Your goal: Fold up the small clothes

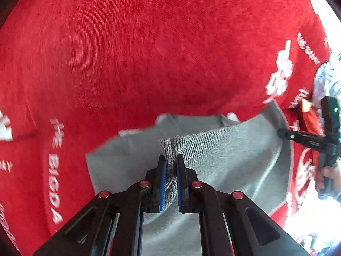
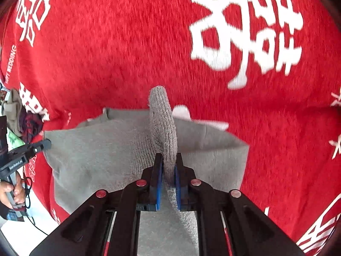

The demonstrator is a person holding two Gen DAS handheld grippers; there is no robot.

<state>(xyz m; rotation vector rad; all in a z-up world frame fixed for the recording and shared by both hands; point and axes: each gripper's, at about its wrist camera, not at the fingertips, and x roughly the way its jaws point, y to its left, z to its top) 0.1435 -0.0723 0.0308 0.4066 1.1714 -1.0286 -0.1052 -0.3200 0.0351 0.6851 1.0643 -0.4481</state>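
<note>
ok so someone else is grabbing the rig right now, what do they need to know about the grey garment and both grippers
Left hand-held gripper: shut on the ribbed edge of the grey garment.
Right hand-held gripper: shut on another stretch of that same ribbed edge, which stands up in a ridge between its fingers.
The garment lies partly spread on the red printed cloth, gripped edge bunched at both grippers. How far it is raised is unclear.
Done: both grips taken on the ribbed edge.
Left: probably carry that edge over the rest of the garment, lay it flat and let go; no finished fold shows yet.
</note>
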